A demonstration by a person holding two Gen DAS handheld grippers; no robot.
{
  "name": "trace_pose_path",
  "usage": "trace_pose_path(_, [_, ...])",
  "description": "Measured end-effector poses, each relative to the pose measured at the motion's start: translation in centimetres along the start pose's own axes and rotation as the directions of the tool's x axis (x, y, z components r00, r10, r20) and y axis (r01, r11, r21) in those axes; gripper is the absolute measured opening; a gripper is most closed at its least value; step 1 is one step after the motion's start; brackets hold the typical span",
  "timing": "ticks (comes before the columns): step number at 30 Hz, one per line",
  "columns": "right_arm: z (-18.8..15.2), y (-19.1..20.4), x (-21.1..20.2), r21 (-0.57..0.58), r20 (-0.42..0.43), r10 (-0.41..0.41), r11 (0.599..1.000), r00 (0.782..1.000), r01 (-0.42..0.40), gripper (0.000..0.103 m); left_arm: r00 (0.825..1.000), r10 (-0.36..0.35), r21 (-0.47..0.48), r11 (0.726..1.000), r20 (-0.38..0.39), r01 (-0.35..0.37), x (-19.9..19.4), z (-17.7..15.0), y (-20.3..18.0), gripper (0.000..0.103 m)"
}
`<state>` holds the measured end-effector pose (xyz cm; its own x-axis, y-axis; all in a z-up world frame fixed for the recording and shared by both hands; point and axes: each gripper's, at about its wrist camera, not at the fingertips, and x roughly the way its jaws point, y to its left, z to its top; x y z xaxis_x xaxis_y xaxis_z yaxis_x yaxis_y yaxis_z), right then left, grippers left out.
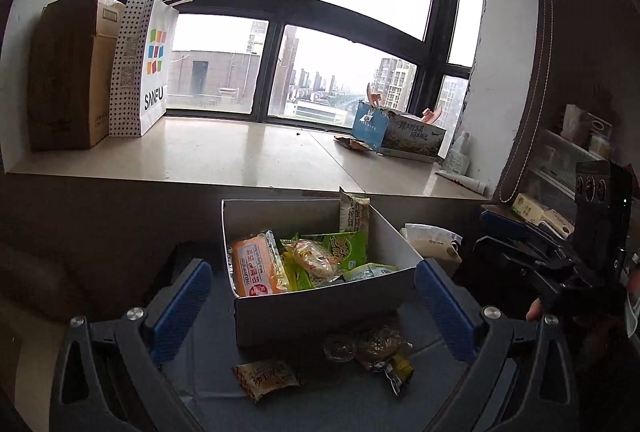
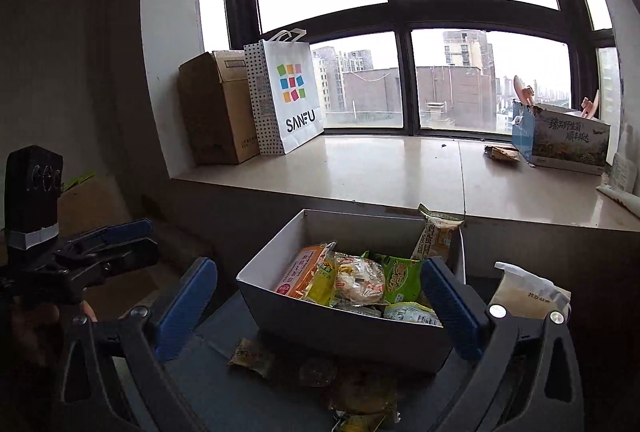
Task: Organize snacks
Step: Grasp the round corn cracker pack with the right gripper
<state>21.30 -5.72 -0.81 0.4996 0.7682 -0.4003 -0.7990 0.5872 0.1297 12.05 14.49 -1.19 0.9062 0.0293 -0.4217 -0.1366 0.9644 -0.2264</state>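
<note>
A white cardboard box (image 1: 320, 308) (image 2: 352, 336) stands on a blue-grey surface and holds several snack packets: an orange pack (image 1: 256, 268) (image 2: 304, 270), green packs (image 1: 344, 246) (image 2: 400, 280) and a tall packet (image 1: 354, 216) (image 2: 436, 236) leaning in the far corner. My left gripper (image 1: 314, 310) is open, its blue pads wide apart on either side of the box's near end, nothing between them touched. My right gripper (image 2: 320, 310) is open too, in front of the box. Loose packets lie before the box: a tan one (image 1: 266, 378) (image 2: 250, 354) and clear-wrapped ones (image 1: 380, 348) (image 2: 360, 396).
A wide window sill (image 1: 248, 152) (image 2: 380, 168) runs behind the box, with a brown carton (image 1: 64, 72) (image 2: 216, 108), a white shopping bag (image 1: 144, 68) (image 2: 286, 92) and a printed box (image 1: 400, 132) (image 2: 560, 136). A white pouch (image 1: 432, 240) (image 2: 524, 292) sits right of the box.
</note>
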Motion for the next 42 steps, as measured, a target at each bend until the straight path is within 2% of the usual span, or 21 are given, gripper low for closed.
trace_pose_path(2, [-1.4, 1.4, -2.1, -0.049, 0.003, 0.021, 0.999, 1.000, -0.021, 0.103, 1.000, -0.015, -0.011, 1.000, 0.011, 0.015, -1.8, -1.5, -0.8, 0.103])
trace_pose_path(6, [-4.4, 3.3, -5.6, -0.113, 0.002, -0.011, 0.994, 1.000, 0.011, 0.103, 0.999, -0.031, -0.024, 0.999, 0.014, 0.031, -4.6, -4.5, -2.3, 0.103])
trace_pose_path(13, [-9.1, 3.6, -9.8, -0.100, -0.031, -0.070, 0.993, 0.997, 0.067, 0.103, 0.999, 0.008, -0.020, 1.000, -0.034, -0.008, -7.6, -8.7, -2.9, 0.103])
trace_pose_path(15, [-10.4, 3.5, -10.2, -0.098, -0.052, -0.097, 0.991, 0.994, 0.092, 0.103, 0.999, 0.019, -0.018, 1.000, -0.047, -0.020, -8.0, -9.4, -2.6, 0.103])
trace_pose_path(18, [-12.2, 3.0, -10.3, -0.074, -0.094, -0.093, 0.993, 0.991, 0.086, 0.103, 0.998, 0.040, -0.038, 0.998, -0.055, -0.042, -8.2, -10.0, -2.0, 0.103])
trace_pose_path(22, [-14.2, 2.4, -8.8, -0.093, -0.164, -0.132, 0.989, 0.978, 0.118, 0.103, 0.996, 0.064, -0.068, 0.995, -0.064, -0.068, -7.9, -10.5, -1.2, 0.103])
trace_pose_path(25, [-15.4, 1.8, -7.2, -0.065, -0.211, -0.114, 0.993, 0.971, 0.102, 0.103, 0.994, 0.080, -0.061, 0.995, -0.071, -0.085, -7.6, -10.6, -1.1, 0.103])
trace_pose_path(30, [-16.3, 0.6, -3.5, -0.040, -0.276, -0.083, 0.996, 0.957, 0.075, 0.103, 0.995, 0.067, -0.042, 0.997, -0.077, -0.071, -7.2, -10.9, -1.4, 0.103])
trace_pose_path(38, [-14.6, -3.3, 6.4, -0.018, -0.392, -0.113, 0.993, 0.913, 0.115, 0.103, 0.992, 0.075, -0.043, 0.996, -0.099, -0.080, -6.8, -11.6, -0.9, 0.103])
trace_pose_path(42, [-14.1, -4.0, 11.3, -0.049, -0.462, -0.152, 0.988, 0.874, 0.146, 0.103, 0.992, 0.076, -0.053, 0.995, -0.097, -0.081, -6.9, -11.8, -0.5, 0.103])
